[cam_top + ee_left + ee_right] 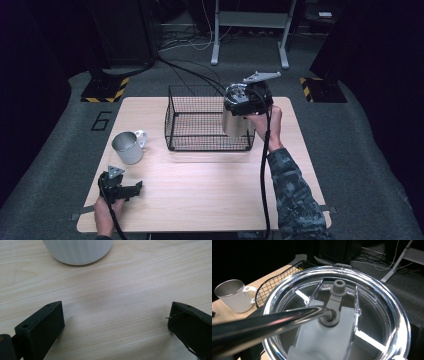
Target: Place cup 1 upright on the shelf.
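Two grippers work here. Held by the right gripper point(246, 102), a steel tumbler with a clear plastic lid and metal straw point(235, 117) hangs over the right end of the black wire basket point(200, 120). Near left, the left gripper point(131, 190) rests with jaws spread, just near of the white-handled metal mug point(128, 146).

Only readable mark: digit "6" point(101, 120), dark, on grey floor point(60, 150) just left of tabletop point(210, 190). No other txt/labels legible.
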